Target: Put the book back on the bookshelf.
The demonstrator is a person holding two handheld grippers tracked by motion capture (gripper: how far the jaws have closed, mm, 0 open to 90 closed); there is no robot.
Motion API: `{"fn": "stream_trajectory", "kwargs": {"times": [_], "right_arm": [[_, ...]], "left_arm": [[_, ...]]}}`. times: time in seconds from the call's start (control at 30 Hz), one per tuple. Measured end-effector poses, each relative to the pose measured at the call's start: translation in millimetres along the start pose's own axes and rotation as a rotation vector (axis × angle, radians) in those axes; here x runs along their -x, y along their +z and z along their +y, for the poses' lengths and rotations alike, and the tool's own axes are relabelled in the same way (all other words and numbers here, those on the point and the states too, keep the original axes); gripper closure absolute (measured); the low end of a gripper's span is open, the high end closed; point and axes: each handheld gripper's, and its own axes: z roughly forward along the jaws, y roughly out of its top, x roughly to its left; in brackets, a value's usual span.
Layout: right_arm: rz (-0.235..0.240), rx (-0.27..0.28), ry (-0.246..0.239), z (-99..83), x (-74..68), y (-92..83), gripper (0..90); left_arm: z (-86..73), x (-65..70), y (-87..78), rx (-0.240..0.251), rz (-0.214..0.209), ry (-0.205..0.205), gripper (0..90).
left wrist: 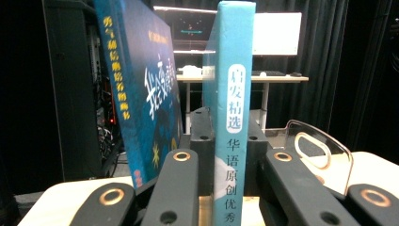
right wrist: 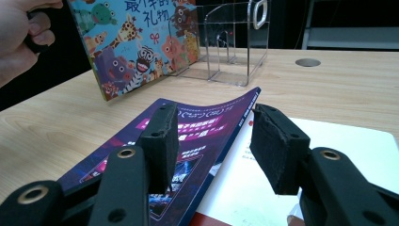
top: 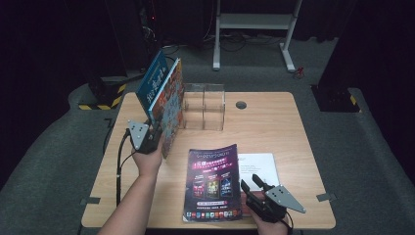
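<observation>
- Left gripper [top: 152,138] is clamping the light-blue book [left wrist: 231,113] by its spine, the jaws standing tight against both sides of it in the left gripper view.
- That book is standing upright near the table's [top: 274,117] left rear, its picture cover of cartoon animals [right wrist: 141,42] facing the right gripper.
- Just behind it, a dark-blue book [top: 152,81] is leaning away to the left, its top apart from the held one.
- Clear acrylic rack [top: 204,105] is sitting just beside the books, at the table's rear middle.
- Right gripper [top: 255,185] is resting low at the near right edge, its jaws standing partly apart with nothing pressed between the pads [right wrist: 162,141].
- Under those jaws, a purple magazine [top: 214,182] is lying flat with its far edge curling upward, and it is overlapping a white sheet [top: 259,166] on its right.
- Left hand [top: 147,159] is gripping the handle beneath the grey plate.
</observation>
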Motion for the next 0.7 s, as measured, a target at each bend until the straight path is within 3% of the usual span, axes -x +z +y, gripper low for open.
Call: {"fn": "stream_trajectory", "kwargs": {"times": [0.33,0.5,0.7], "right_arm": [[0.000,-0.005,-0.001,-0.6,-1.1,0.7,51.5],[0.001,-0.006,0.000,-0.9,-0.8,1.3,51.5],[0.002,-0.006,-0.003,-1.0,-1.4,1.5,51.5]], "left_arm": [[-6.2,-5.9,-5.5,-0.019,-0.004,0.008,79.7],[-8.4,-6.7,-7.7,-0.027,-0.008,0.030,78.5],[-16.5,-7.5,-8.0,-0.065,-0.020,0.043,75.0]]}}
